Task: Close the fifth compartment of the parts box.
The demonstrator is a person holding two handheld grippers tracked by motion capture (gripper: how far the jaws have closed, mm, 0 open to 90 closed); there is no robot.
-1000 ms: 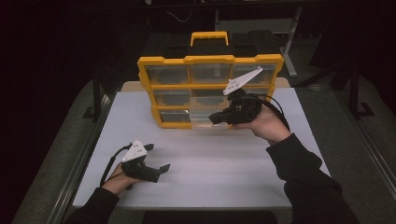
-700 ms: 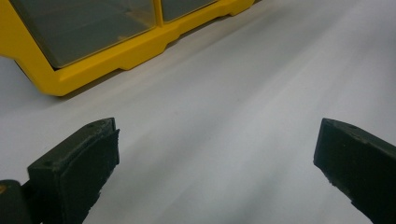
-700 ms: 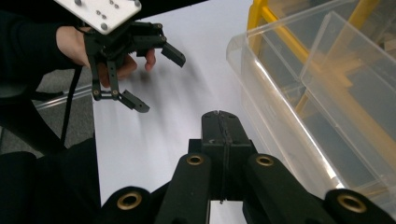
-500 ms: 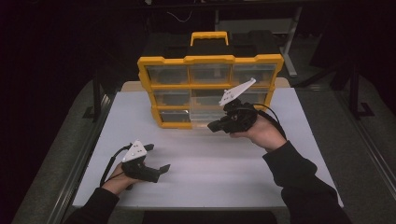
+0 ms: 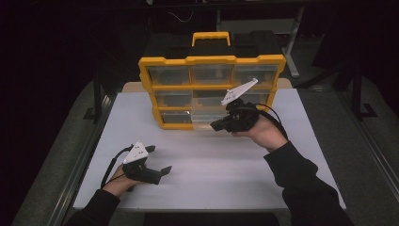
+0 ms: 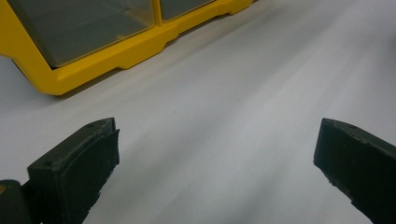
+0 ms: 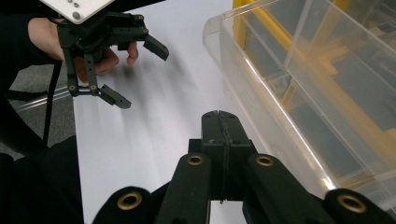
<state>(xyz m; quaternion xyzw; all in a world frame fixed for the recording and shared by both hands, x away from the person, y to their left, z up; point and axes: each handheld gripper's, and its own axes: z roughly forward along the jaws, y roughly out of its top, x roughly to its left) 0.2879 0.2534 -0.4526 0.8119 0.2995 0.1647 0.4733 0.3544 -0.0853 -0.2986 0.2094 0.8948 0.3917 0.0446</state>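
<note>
Clear plastic drawer protruding from yellow organiser; right hand-held gripper clenched empty beside it, left hand-held gripper released. Risk: sideways push jams drawer.

high: above, looking down | gripper views: low, close | shared: yellow organizer, white table

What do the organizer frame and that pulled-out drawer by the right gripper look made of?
The organizer frame looks like moulded yellow plastic, semi-gloss: rounded edges, even colour. The drawer looks like clear rigid plastic, glossy: the yellow frame shows through its thin walls, and its rim catches highlights. The right gripper is shut beside it.
</note>
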